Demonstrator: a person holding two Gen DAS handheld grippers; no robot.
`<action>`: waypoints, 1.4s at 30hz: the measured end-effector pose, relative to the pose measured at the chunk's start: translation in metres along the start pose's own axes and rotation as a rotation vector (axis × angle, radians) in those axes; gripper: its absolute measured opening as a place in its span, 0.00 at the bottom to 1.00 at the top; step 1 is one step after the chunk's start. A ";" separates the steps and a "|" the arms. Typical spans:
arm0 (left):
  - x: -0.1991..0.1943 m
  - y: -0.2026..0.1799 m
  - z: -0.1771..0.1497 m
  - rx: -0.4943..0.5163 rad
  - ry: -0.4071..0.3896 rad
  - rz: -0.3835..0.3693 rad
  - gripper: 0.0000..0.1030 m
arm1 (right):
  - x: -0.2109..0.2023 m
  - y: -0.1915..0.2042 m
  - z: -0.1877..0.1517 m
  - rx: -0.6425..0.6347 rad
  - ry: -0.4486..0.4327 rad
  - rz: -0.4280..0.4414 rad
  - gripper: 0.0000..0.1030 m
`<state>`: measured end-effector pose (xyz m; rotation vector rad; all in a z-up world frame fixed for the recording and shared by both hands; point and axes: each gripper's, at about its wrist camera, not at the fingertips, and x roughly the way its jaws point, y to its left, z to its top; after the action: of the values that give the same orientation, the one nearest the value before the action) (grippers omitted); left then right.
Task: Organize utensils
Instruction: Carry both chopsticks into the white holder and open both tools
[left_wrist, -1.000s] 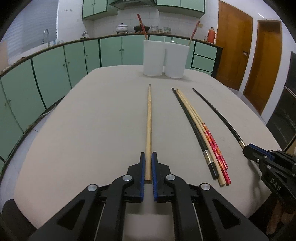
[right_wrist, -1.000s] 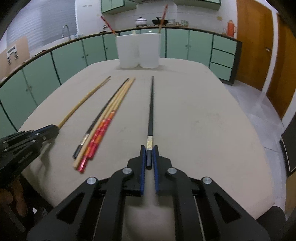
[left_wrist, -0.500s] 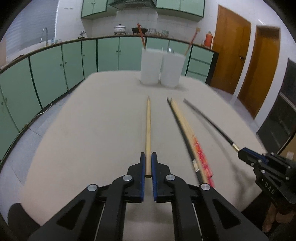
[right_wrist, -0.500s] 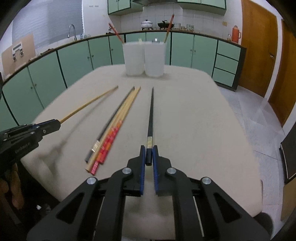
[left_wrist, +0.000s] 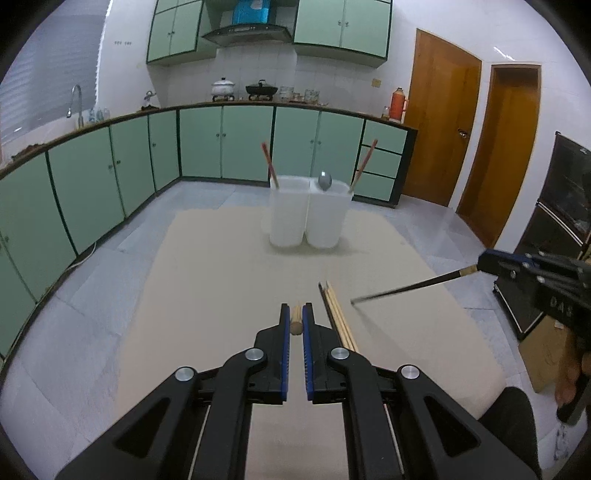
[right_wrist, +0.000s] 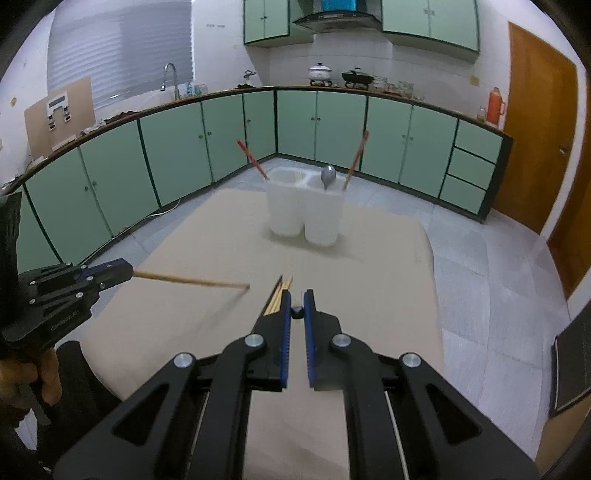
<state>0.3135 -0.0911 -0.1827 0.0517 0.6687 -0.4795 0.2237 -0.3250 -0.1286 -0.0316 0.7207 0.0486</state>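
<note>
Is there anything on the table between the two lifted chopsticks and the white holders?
Nothing visible. The wooden chopstick and black chopstick face bare table up to the white holders.

Pale raised letters reading "DAS" stand on the black body of the right tool (left_wrist: 484, 261), seen from the left wrist view. The left tool (right_wrist: 125, 268) carries a line of small lettering along its side, too blurred to read.

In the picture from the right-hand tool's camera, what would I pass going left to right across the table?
Left gripper → wooden chopstick it holds → loose chopsticks on the table → right gripper clamping a black chopstick.
</note>
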 end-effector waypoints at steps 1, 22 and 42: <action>-0.001 0.001 0.007 0.002 -0.003 -0.006 0.06 | 0.002 -0.001 0.006 -0.004 0.007 0.003 0.06; 0.025 0.004 0.134 0.095 0.066 -0.082 0.06 | 0.033 -0.018 0.135 -0.062 0.184 0.048 0.06; 0.050 -0.009 0.292 0.096 -0.212 -0.008 0.06 | 0.055 -0.049 0.299 0.001 0.021 -0.013 0.05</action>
<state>0.5142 -0.1773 0.0181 0.0870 0.4383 -0.5166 0.4641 -0.3585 0.0601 -0.0362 0.7411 0.0352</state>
